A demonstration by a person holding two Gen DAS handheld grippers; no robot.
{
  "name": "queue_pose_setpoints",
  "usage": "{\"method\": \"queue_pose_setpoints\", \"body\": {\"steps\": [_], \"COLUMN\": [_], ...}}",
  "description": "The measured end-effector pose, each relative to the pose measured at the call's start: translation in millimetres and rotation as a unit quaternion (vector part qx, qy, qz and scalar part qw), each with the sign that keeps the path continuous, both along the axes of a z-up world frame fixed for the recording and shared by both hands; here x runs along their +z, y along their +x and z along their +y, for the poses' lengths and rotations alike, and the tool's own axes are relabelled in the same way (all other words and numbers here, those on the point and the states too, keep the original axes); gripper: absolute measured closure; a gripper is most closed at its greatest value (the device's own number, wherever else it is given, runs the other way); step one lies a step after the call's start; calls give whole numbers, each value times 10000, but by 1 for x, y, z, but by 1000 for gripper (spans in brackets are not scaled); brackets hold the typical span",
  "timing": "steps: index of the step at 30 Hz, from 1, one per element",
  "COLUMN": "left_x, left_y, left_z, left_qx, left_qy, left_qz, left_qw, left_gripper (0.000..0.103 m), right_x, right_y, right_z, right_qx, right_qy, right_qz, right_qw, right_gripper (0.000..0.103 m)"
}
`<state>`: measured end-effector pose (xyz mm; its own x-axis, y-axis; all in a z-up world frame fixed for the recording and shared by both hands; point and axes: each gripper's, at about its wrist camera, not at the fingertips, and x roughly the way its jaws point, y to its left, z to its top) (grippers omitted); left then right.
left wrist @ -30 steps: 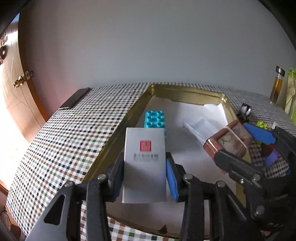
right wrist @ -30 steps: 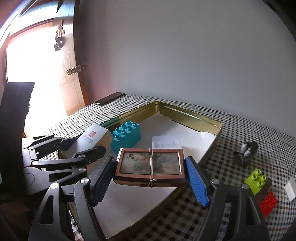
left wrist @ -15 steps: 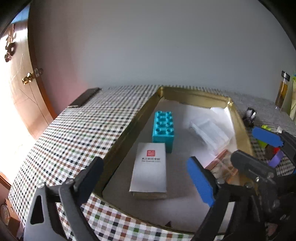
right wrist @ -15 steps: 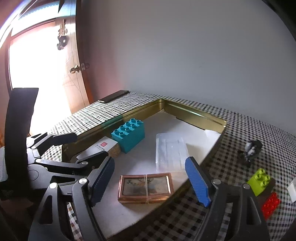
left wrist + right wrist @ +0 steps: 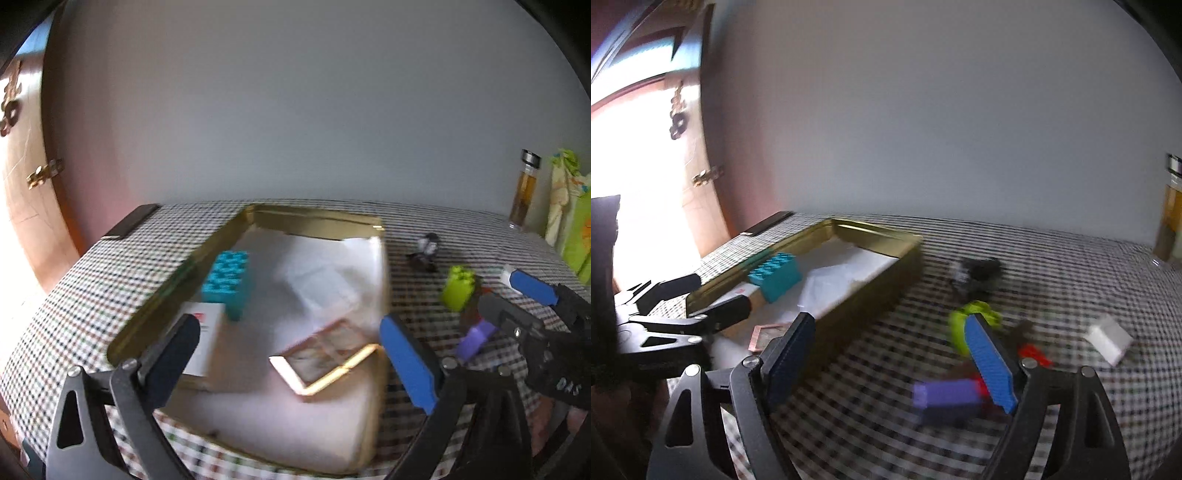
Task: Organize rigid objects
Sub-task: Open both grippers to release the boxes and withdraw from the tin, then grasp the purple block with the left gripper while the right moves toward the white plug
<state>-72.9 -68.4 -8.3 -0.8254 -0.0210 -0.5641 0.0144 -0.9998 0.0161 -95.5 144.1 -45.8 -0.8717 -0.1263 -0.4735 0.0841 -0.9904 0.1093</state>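
Reaching for loose bricks beside the shallow gold metal tin (image 5: 317,218)

We are swinging the right gripper (image 5: 894,354), jaws just widening and empty, toward the purple plastic brick (image 5: 945,400) right of the tin; left gripper (image 5: 291,354) has just been opening, empty.

**Room and surroundings, as I view them**

I see a plain pale wall (image 5: 295,110) behind a table under a checked cloth (image 5: 110,280). At left stands a brown wooden door (image 5: 701,147) with brass hardware (image 5: 44,172); strong daylight (image 5: 635,184) floods in beside it.
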Motion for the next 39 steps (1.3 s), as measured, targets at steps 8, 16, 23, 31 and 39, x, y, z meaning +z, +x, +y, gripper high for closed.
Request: {"method": "queue_pose_setpoints", "body": {"steps": [8, 16, 23, 31, 39], "left_x": [-6, -22, -28, -42, -40], "left_y": [1, -11, -20, -38, -35], "left_z": [77, 127, 142, 140, 127], "left_qx": [-723, -1130, -1304, -1494, -1540], "left_qy": [-253, -326, -290, 166, 276], "left_qz": [-59, -427, -676, -1282, -1150], "left_qw": [9970, 9921, 9887, 9803, 9810], "left_gripper": [4, 4, 6, 74, 85], "right_x": [-2, -9, -12, -16, -18], "right_y": [27, 28, 27, 30, 28], "right_z": [87, 119, 122, 131, 134], "right_qx": [-1094, -1848, -1986, -2000, -2008], "right_qy": [-496, -786, -936, -1142, -1246], "right_qz": [20, -262, -337, -366, -410], "right_qw": [9928, 9793, 9750, 9724, 9708], "right_gripper": [15, 15, 15, 14, 15]}}
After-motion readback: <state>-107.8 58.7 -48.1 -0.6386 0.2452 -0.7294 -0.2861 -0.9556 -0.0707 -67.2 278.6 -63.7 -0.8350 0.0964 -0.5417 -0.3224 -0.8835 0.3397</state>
